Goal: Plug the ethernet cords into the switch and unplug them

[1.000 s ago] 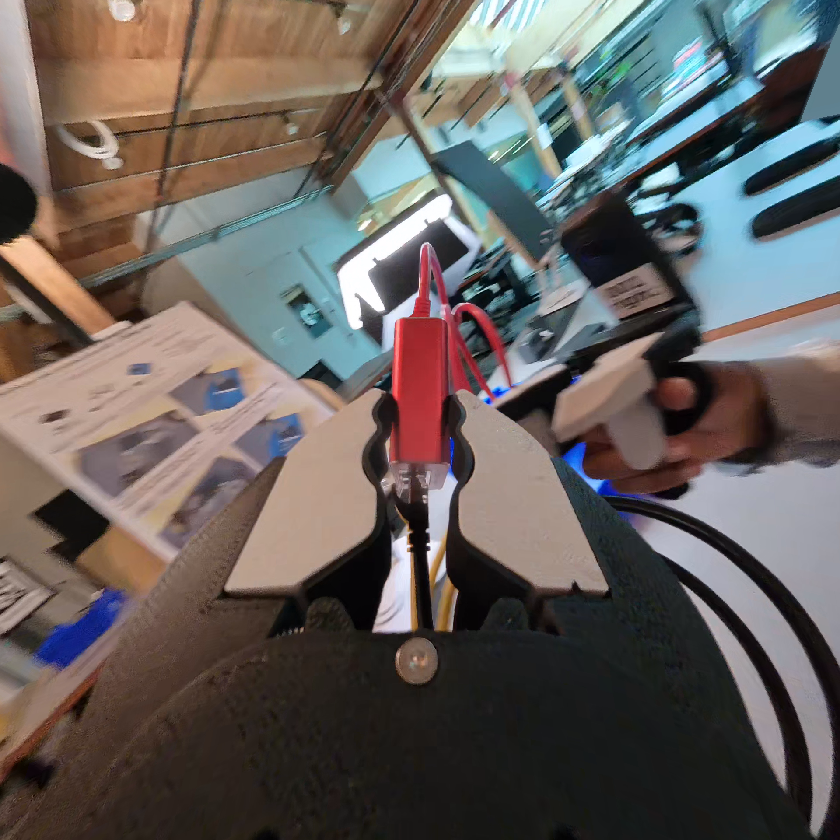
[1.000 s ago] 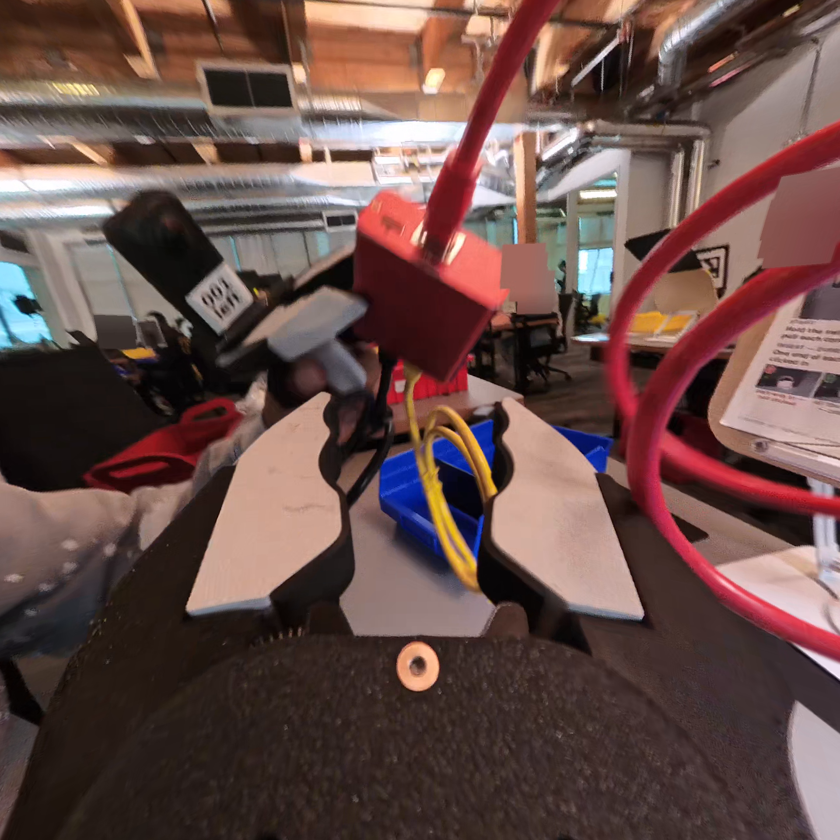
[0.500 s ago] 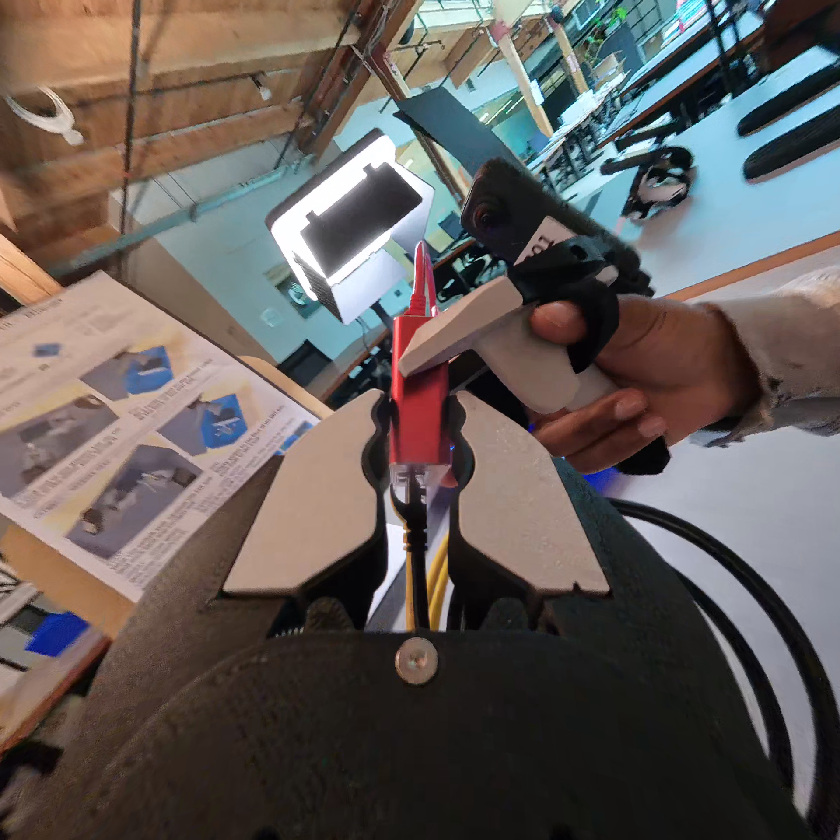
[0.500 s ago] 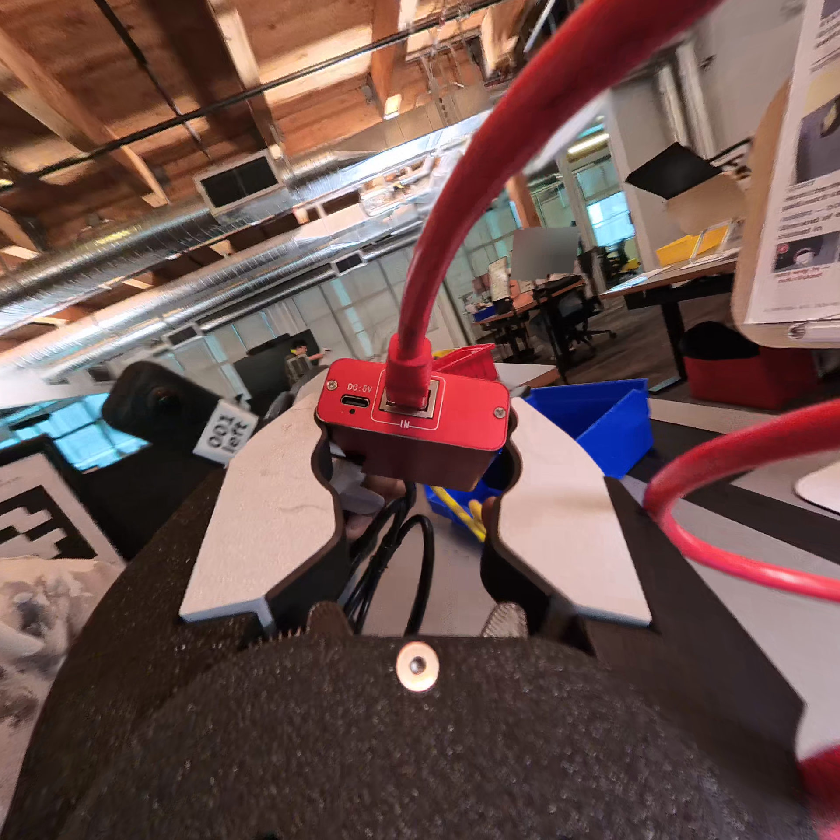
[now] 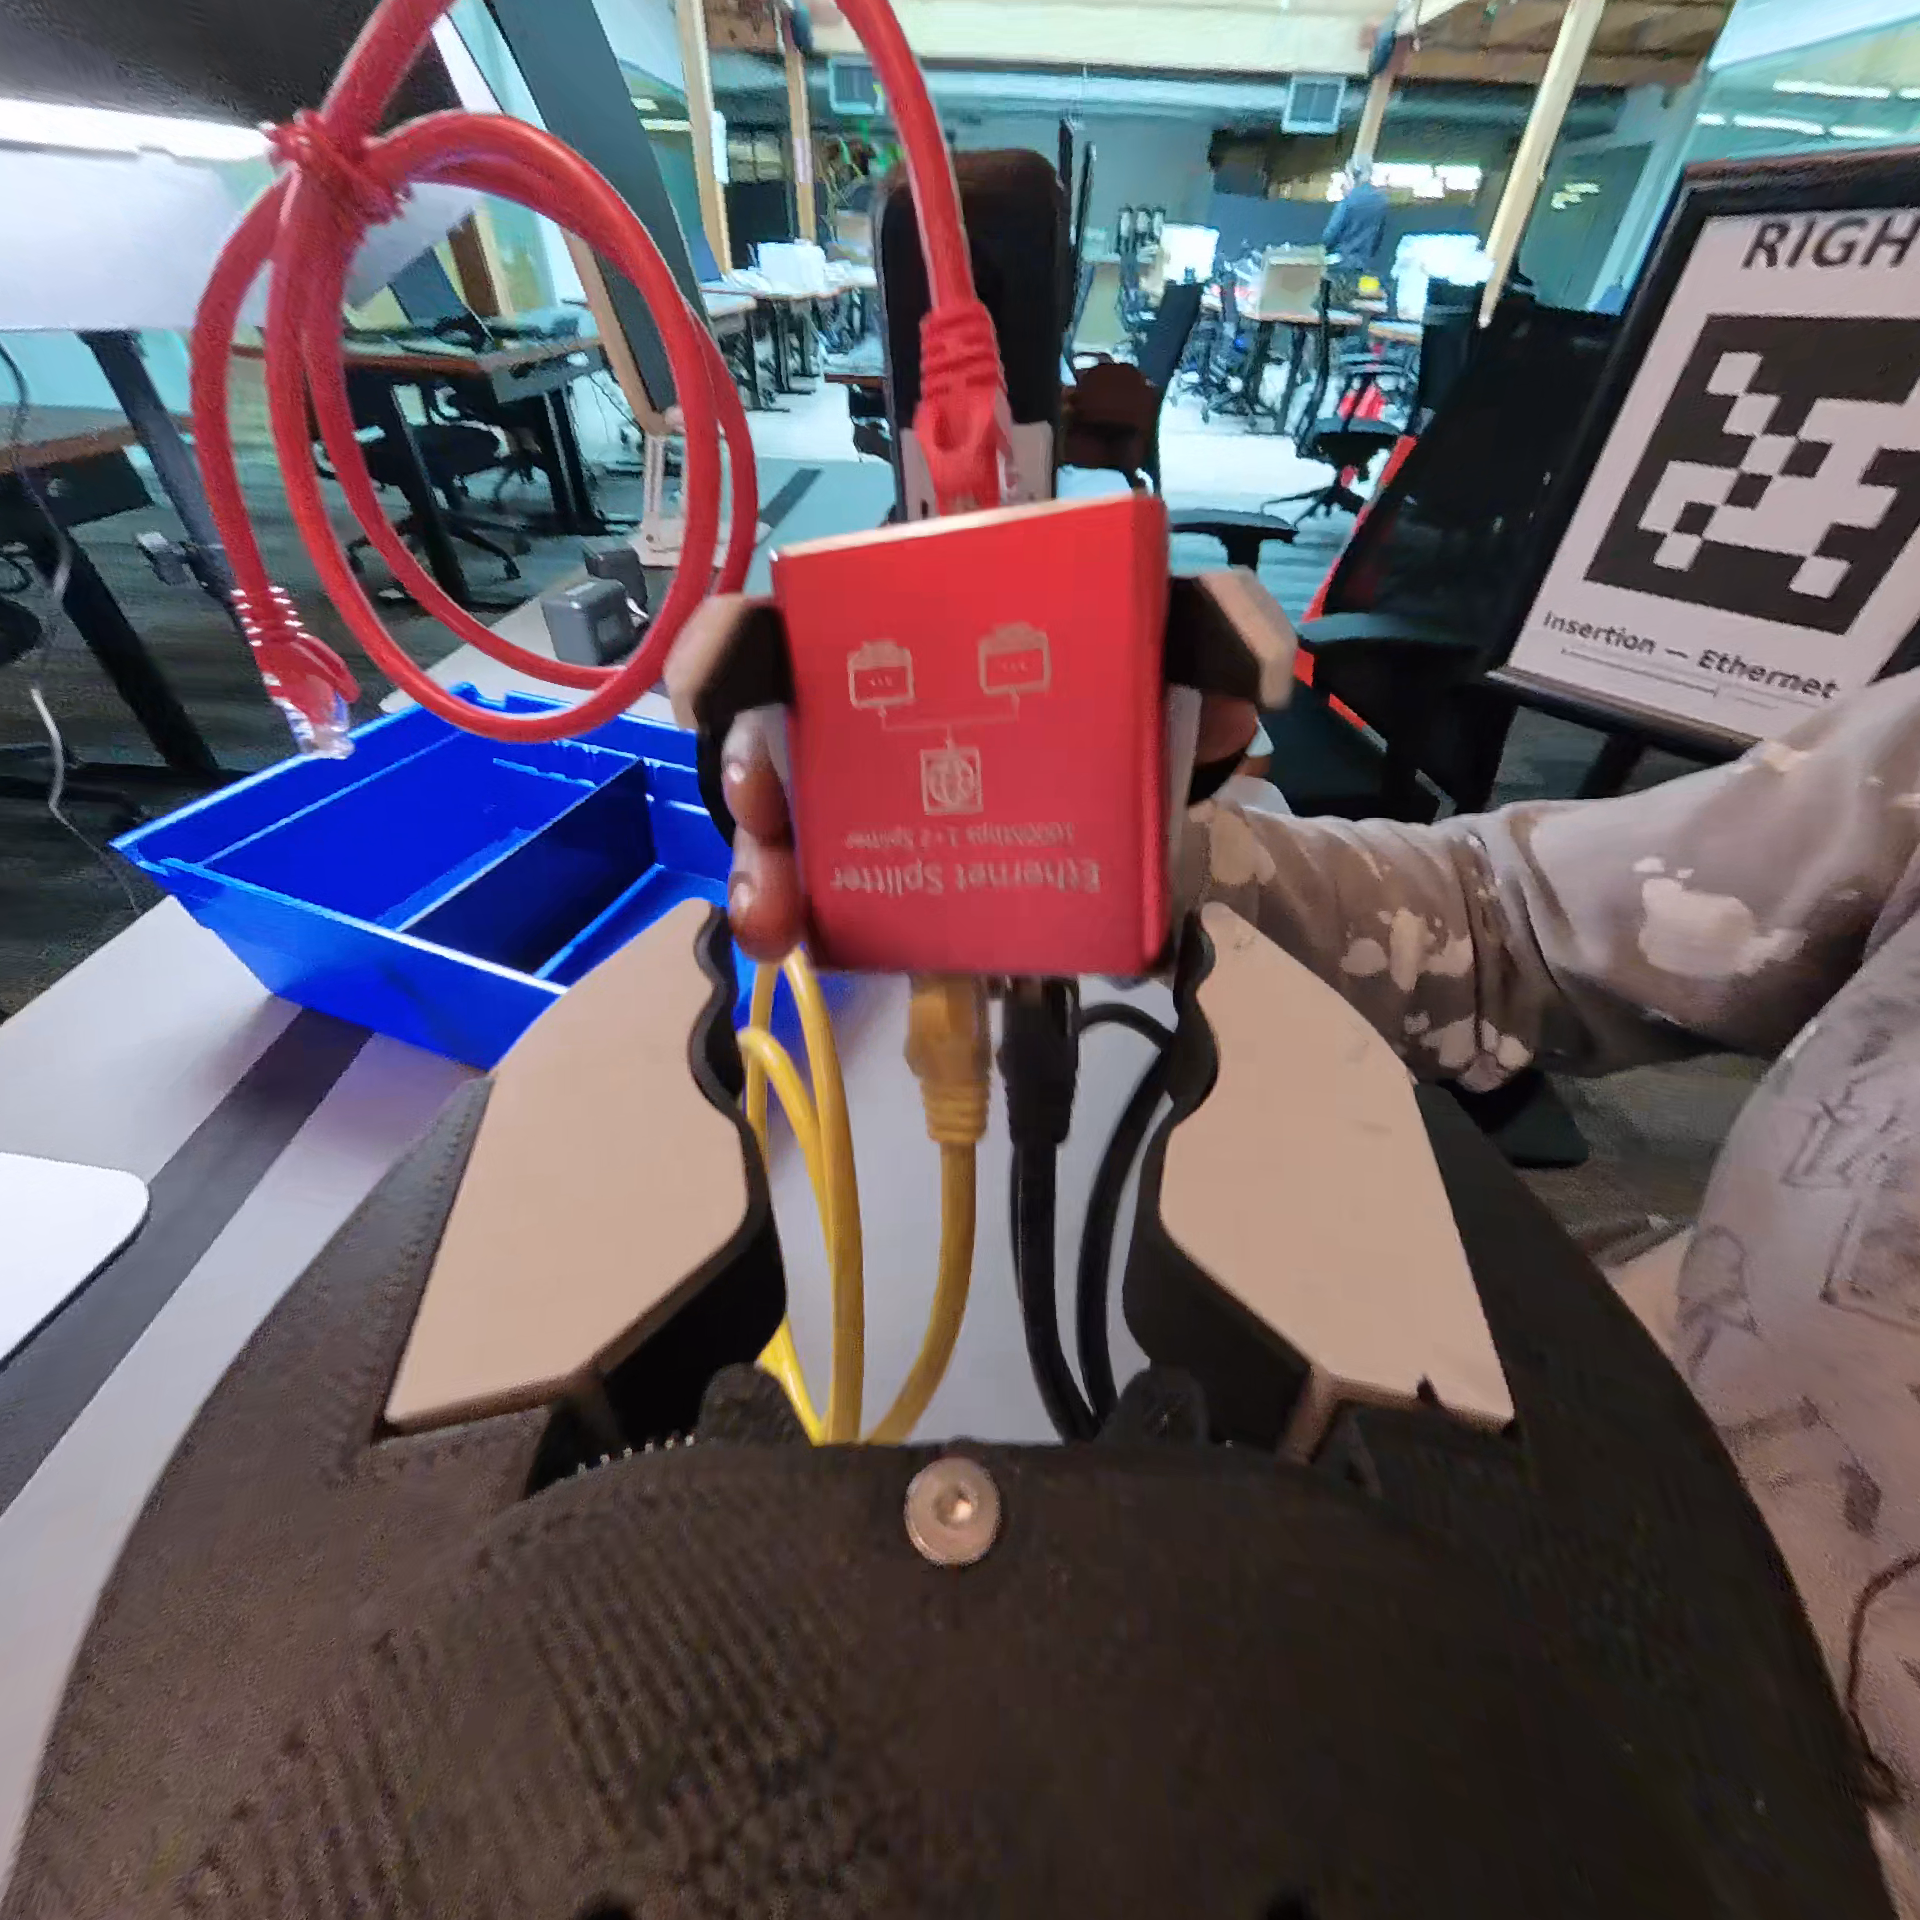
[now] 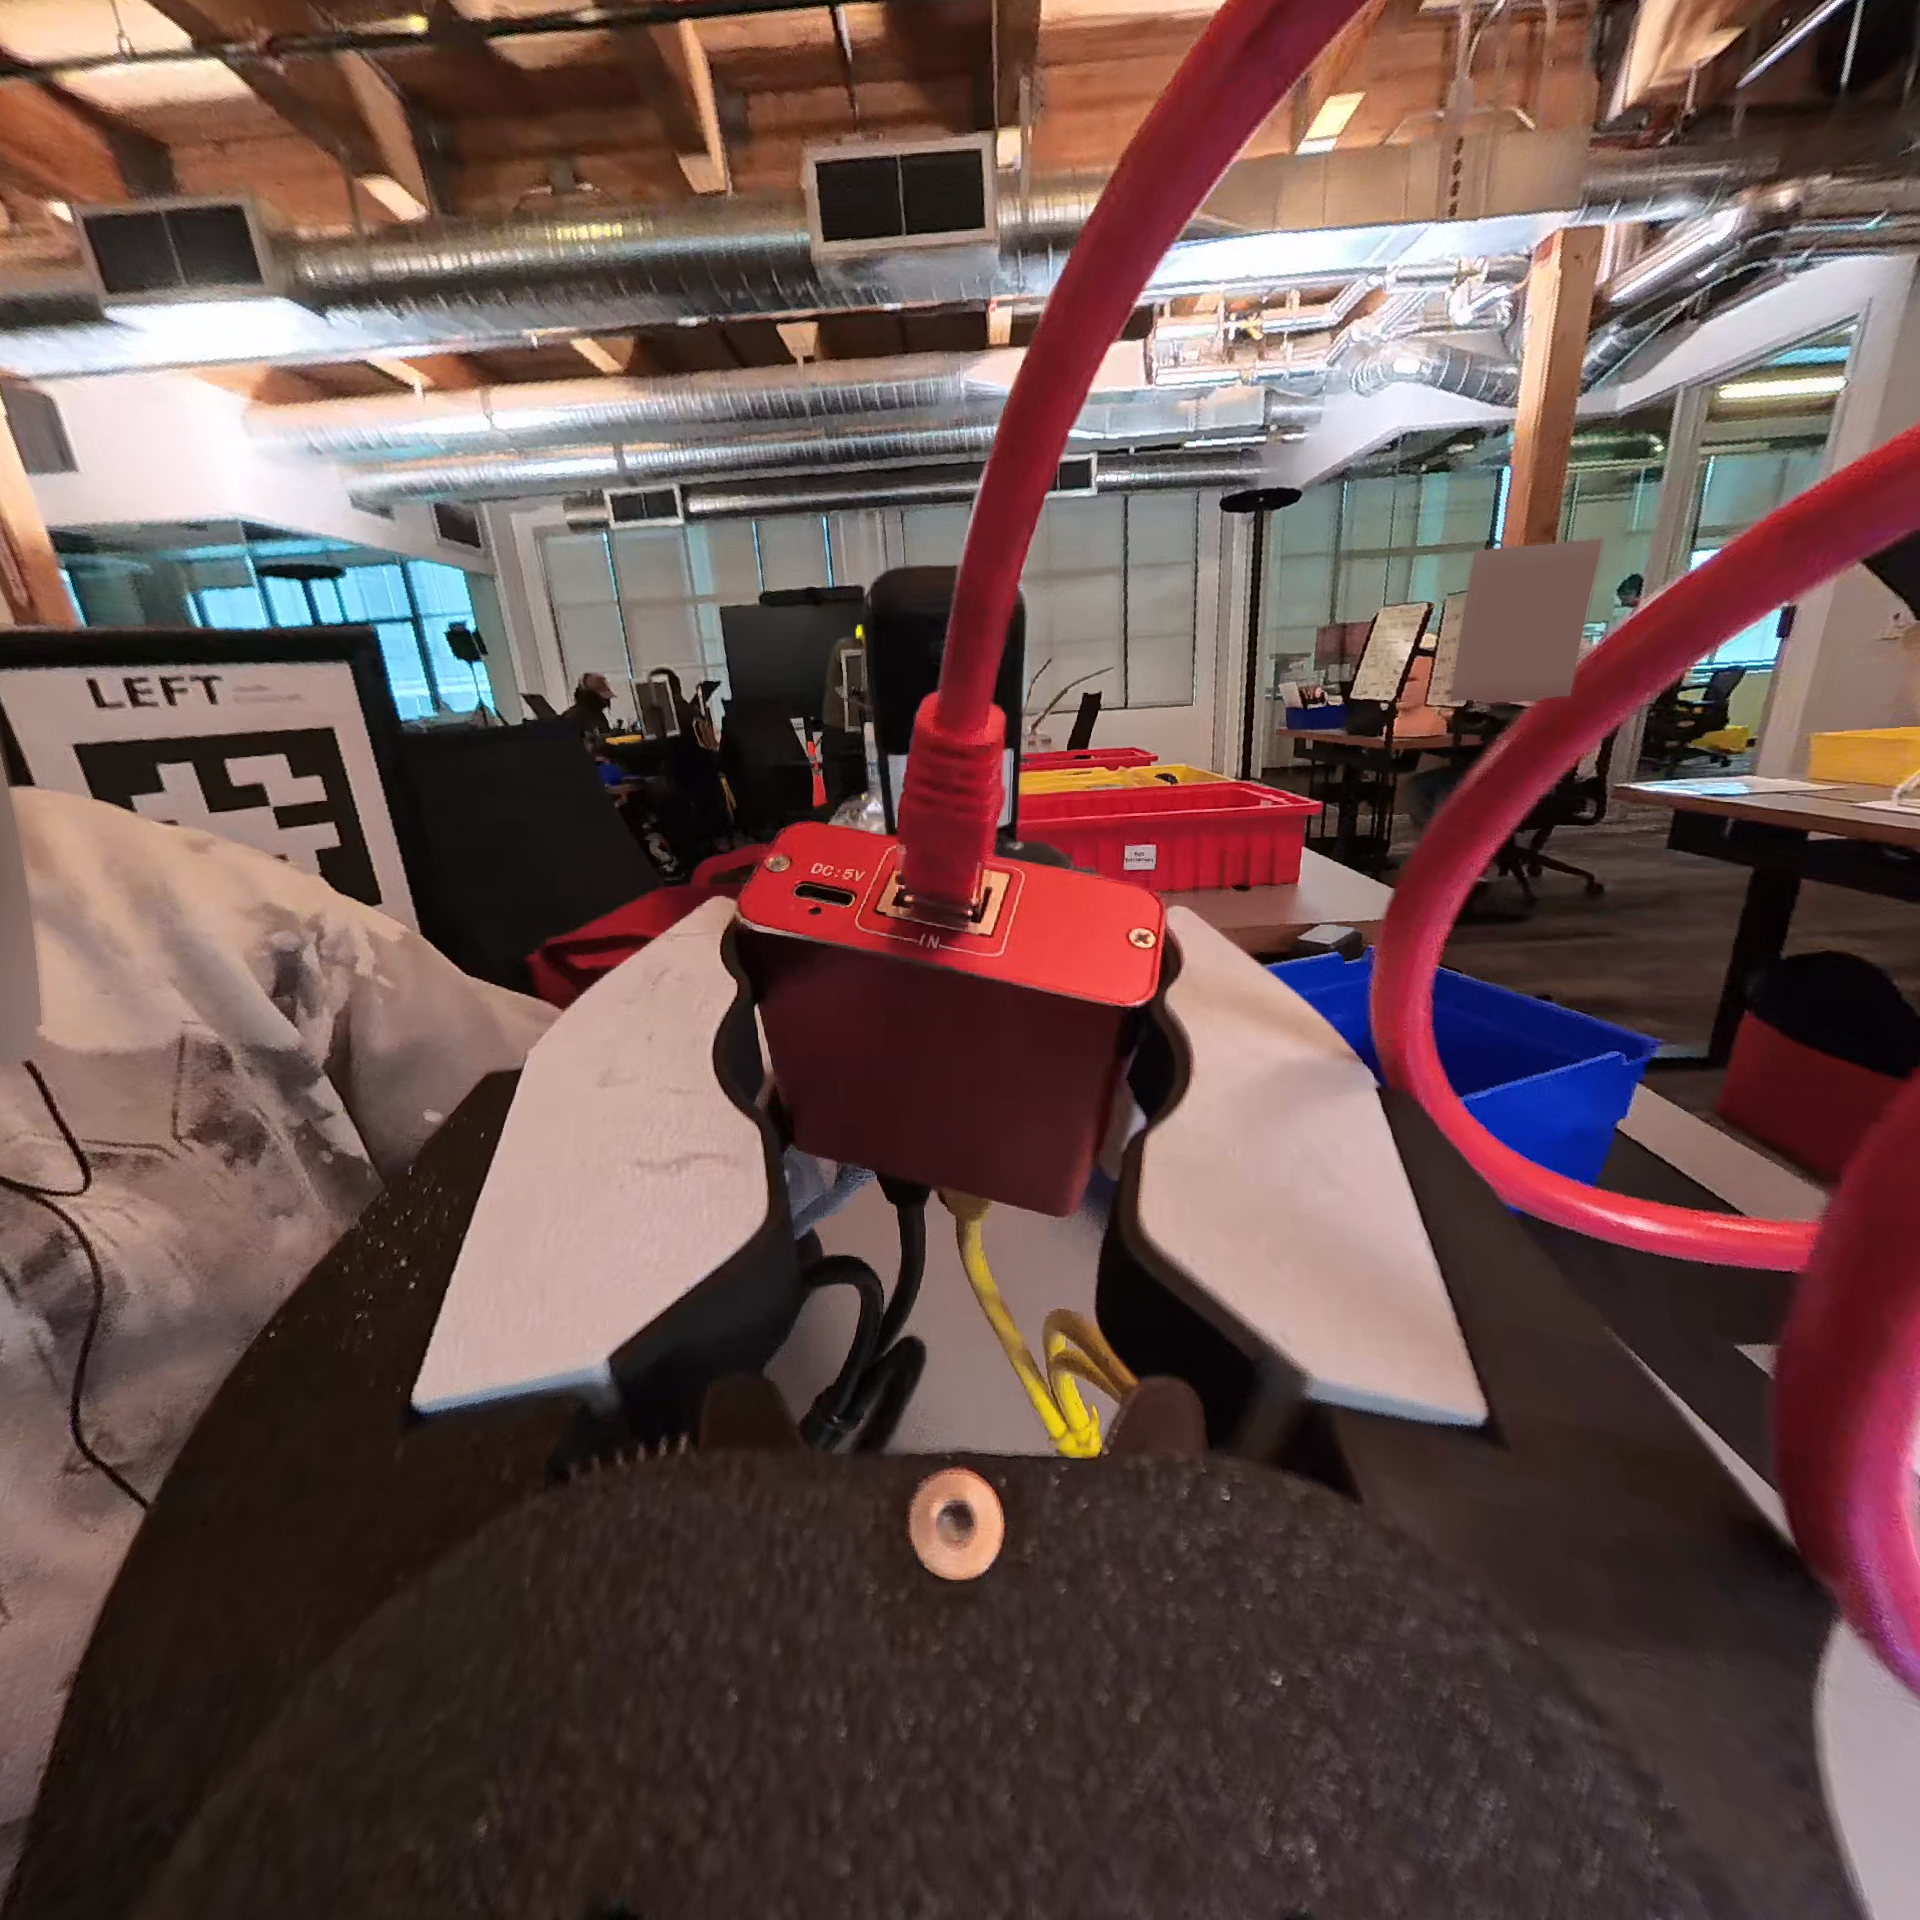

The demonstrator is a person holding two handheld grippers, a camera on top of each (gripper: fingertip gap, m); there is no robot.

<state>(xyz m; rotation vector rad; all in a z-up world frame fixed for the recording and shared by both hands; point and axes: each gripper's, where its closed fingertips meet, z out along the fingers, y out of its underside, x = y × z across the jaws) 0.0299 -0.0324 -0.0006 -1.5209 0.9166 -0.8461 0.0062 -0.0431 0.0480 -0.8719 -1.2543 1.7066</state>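
Observation:
The red switch [image 5: 977, 748] is held upright above the table by my right gripper [image 6: 945, 920], which is shut on its two sides. A red cord [image 6: 951, 790] is plugged into its top port; the cord's coil [image 5: 468, 416] and free plug [image 5: 307, 686] hang at the left. A yellow cord [image 5: 951, 1091] and a black cord [image 5: 1039, 1091] are plugged into the underside and hang down. My left gripper [image 5: 951, 935] is open just below the switch, its fingers on either side of these two cords, gripping nothing. The right gripper's fingertips [image 5: 717, 665] show at the switch's sides.
A blue bin [image 5: 416, 883] stands on the grey table [image 5: 156, 1039] at the left. A framed marker board [image 5: 1745, 468] stands at the right, another [image 6: 208, 769] behind the person's sleeve [image 5: 1455, 935]. Red bins [image 6: 1164, 821] sit farther back.
My left gripper let go of the switch, opened and swung round to face its flat side. My right gripper closed on the switch and now holds it alone.

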